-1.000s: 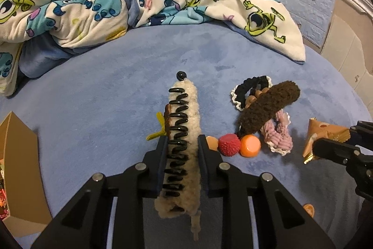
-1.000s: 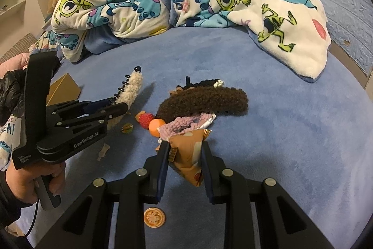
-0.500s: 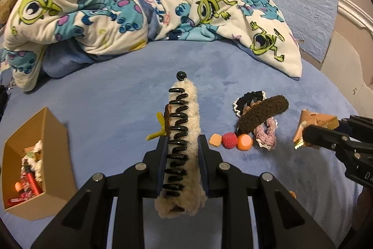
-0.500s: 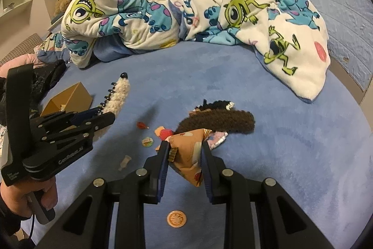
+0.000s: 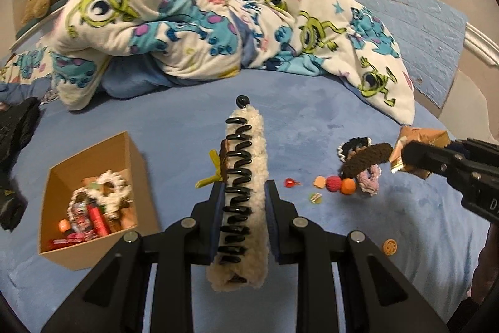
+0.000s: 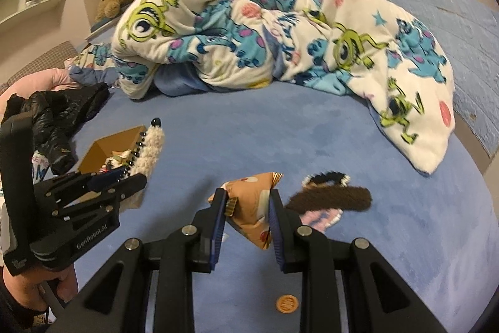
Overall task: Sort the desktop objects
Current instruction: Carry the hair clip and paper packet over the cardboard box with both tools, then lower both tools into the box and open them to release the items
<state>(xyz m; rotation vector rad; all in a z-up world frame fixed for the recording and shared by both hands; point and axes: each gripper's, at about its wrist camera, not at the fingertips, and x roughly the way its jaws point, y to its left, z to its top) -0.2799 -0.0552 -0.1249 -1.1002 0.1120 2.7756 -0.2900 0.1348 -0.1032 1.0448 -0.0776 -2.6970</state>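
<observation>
Fleecy hair clip (image 5: 246, 192) pinched in left gripper (image 5: 244, 217), snack packet (image 6: 249, 214) in right gripper (image 6: 246, 223): aiming squarely over cardboard box (image 5: 62, 239), lower left, before letting go.

An open brown cardboard box (image 5: 93, 202) is sitting on the blue bed (image 5: 174, 127), left of scattered small trinkets (image 5: 336, 184), with a rumpled cartoon-print blanket (image 5: 218, 21) lying behind.

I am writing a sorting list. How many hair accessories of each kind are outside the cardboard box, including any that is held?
Fuzzy hair clips: 2 (cream clip, held; brown clip, on the bed)
Scrunchies: 2 (black-and-white scrunchie; pink scrunchie)
Total: 4
</observation>
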